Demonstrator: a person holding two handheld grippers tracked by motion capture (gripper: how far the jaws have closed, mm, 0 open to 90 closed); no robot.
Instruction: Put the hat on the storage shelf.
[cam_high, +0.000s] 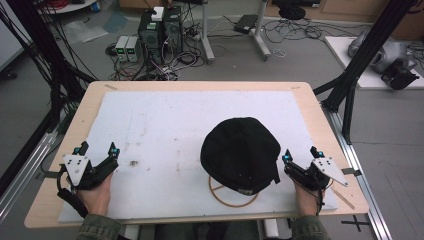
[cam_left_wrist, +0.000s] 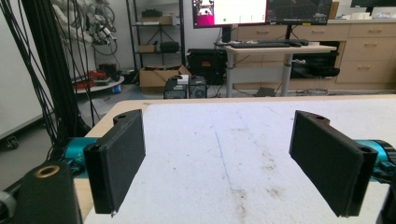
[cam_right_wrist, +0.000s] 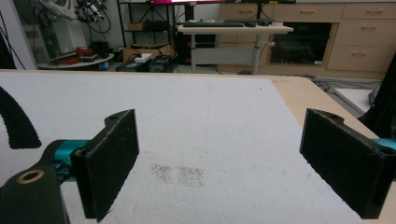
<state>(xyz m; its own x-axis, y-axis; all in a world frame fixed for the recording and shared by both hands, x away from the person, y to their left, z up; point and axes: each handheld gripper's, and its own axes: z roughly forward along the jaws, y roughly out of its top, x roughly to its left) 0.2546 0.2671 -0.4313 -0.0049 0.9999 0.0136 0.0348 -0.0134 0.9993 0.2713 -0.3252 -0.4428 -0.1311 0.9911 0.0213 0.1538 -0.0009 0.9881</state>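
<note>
High view, cap: black rounded fabric cap (cam_high: 241, 153) sitting on a thin tan wooden ring stand (cam_high: 233, 197), at about five o'clock on the white foam board (cam_high: 165, 125) covering the pale wooden table (cam_high: 320, 120).
High view, right gripper: black two-jaw right gripper (cam_high: 300, 155) resting at the cap's three o'clock, just beside its dangling strap, jaws standing wide and gripping nothing.
High view, left gripper: black two-jaw left gripper (cam_high: 97, 149) lying well apart at the cap's nine o'clock, jaws likewise spread wide, holding nothing.
Left gripper view, jaws: left gripper (cam_left_wrist: 219, 161) showing both black pads far apart, looking toward twelve o'clock over bare stained board, nothing lying between.
Right gripper view, jaws: right gripper (cam_right_wrist: 233, 163) gaping wide over speckled board; dark curved edge of the cap (cam_right_wrist: 16, 123) peeking in at nine o'clock, outside the jaws.
Step in hand: judging by the two idle, spread grippers flanking the cap, starting position; approach to the cap seemingly not yet begun.
Next move: likely calling for swinging the right gripper toward nine o'clock, lining up the jaws across the cap's rim or brim, closing on soft fabric without knocking the light stand; possibly bringing the left gripper across for steadying.
</note>
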